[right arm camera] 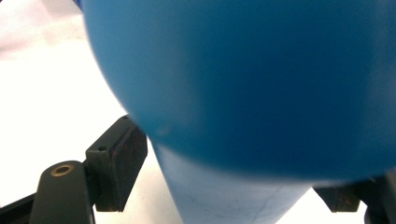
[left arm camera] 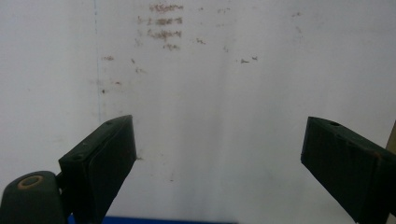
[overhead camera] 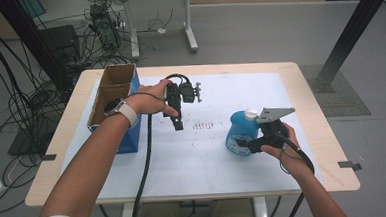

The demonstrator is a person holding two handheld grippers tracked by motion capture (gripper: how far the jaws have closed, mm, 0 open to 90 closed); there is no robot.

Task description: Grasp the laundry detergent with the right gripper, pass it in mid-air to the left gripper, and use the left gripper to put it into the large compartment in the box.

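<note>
My right gripper (overhead camera: 243,144) has its jaws on either side of the blue bottle (overhead camera: 241,131), one pad against its side in the right gripper view, the other hidden behind its bulge. I can't tell whether they truly pinch it. The bottle leans, its long axis tilted, white cap (overhead camera: 251,113) pointing up and toward the table's (overhead camera: 312,132) far edge; it sits in the right half, nearer the front edge. My left gripper (overhead camera: 178,124), jaws spread wide over the bare white mat (left arm camera: 210,93), hangs beside the cardboard box (overhead camera: 111,95) at the far left corner.
</note>
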